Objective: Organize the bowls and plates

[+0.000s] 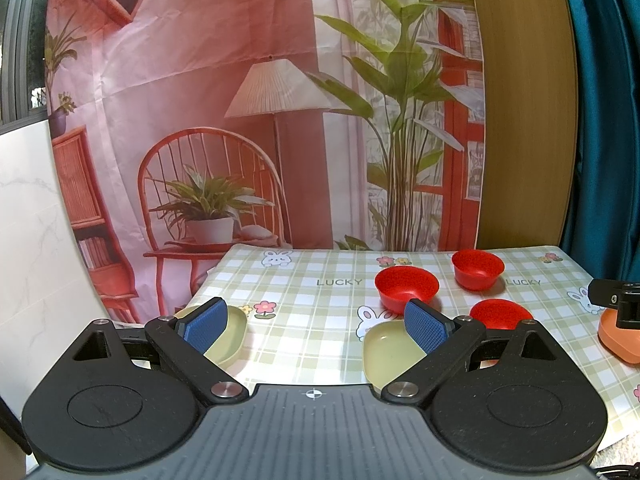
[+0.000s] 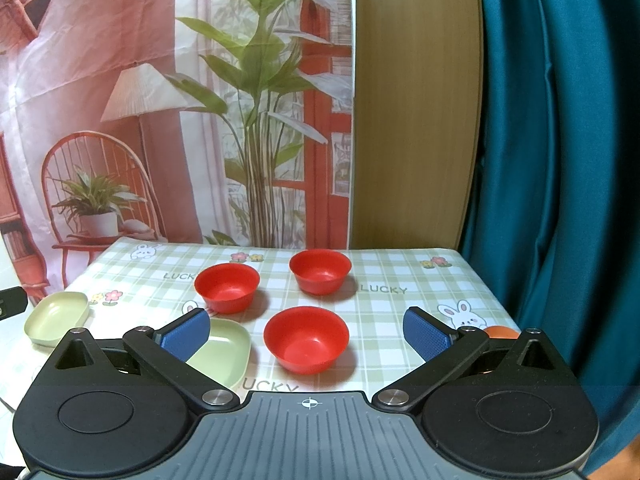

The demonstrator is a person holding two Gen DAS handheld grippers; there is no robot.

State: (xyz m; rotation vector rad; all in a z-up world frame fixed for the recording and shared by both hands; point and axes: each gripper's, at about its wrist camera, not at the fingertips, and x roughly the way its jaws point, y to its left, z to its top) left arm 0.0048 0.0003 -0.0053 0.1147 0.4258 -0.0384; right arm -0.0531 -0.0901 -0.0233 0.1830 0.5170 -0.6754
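Both my grippers are wide open and empty, above the near edge of the table (image 2: 400,268). Left gripper (image 1: 316,322) sits toward the near-left corner, right gripper (image 2: 306,332) nearer the middle.

Three red bowls, all upright and apart: one near the middle (image 2: 306,338), directly between my right fingers in view; one behind it to the left (image 2: 227,286); one toward the far edge (image 2: 320,271).

Two pale green plates: one at the left edge (image 2: 56,316), one just left of the near bowl (image 2: 224,350), partly behind my right gripper's left finger (image 2: 186,334). They're apart, not touching.

Orange plate (image 1: 618,338) at the near-right side, mostly hidden; in the left view the other gripper's tip overlaps it, can't tell if there's contact.
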